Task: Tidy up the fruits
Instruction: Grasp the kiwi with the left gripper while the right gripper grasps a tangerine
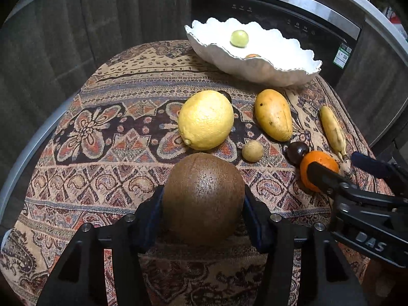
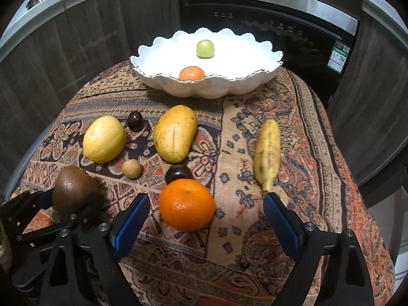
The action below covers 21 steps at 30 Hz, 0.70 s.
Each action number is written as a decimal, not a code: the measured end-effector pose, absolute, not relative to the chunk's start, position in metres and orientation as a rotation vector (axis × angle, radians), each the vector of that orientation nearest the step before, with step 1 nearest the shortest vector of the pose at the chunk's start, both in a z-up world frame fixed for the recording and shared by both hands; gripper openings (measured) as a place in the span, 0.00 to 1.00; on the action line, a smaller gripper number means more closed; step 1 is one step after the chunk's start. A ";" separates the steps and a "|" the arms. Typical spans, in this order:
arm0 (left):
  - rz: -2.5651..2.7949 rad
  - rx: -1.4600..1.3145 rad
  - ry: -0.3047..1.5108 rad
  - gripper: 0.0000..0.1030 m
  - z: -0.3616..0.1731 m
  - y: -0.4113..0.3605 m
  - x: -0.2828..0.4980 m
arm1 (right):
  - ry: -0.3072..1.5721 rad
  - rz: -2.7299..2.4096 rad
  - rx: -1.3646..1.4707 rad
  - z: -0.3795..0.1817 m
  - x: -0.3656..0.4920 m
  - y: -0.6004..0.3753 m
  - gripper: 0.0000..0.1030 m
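My left gripper [image 1: 202, 199] is shut on a brown kiwi [image 1: 202, 199], also seen in the right wrist view [image 2: 72, 190]. My right gripper [image 2: 204, 209] is open, its jaws on either side of an orange [image 2: 187, 205] on the patterned cloth; the orange also shows in the left wrist view [image 1: 318, 168]. A white scalloped bowl [image 2: 216, 89] at the back holds a green fruit [image 2: 205, 48] and a small orange fruit [image 2: 191, 73]. On the cloth lie a lemon [image 2: 104, 139], a mango [image 2: 174, 132], a banana [image 2: 266, 155], a small tan fruit [image 2: 131, 169] and two dark round fruits [image 2: 135, 120] [image 2: 178, 174].
The patterned cloth [image 2: 293, 127] covers a rounded table that drops off at its edges. A dark appliance [image 2: 267, 20] with a steel handle and wood-look cabinets [image 2: 76, 51] stand behind the bowl.
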<state>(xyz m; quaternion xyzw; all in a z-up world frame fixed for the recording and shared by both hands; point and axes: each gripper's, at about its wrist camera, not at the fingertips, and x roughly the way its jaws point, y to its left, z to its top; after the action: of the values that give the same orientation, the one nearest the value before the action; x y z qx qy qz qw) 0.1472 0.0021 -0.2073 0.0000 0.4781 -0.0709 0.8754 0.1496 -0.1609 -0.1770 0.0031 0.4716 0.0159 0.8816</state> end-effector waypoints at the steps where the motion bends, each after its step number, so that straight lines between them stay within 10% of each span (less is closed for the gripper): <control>1: -0.146 -0.002 0.998 0.54 -0.207 0.003 0.147 | 0.992 0.033 0.007 -0.180 0.152 -0.160 0.82; 8: -0.138 -0.005 0.990 0.54 -0.204 0.006 0.146 | 1.051 0.053 0.009 -0.200 0.162 -0.155 0.70; 12: -0.131 -0.005 0.987 0.54 -0.203 0.007 0.146 | 1.052 0.077 0.011 -0.202 0.162 -0.152 0.47; 21: -0.125 0.013 0.959 0.54 -0.192 0.002 0.144 | 1.040 0.071 0.036 -0.192 0.158 -0.158 0.46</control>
<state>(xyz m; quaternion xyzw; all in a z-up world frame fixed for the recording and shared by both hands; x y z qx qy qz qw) 0.1437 0.0023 -0.1921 0.0061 0.4612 -0.0599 0.8853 0.1580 -0.1583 -0.1918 0.0172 0.4967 0.0337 0.8671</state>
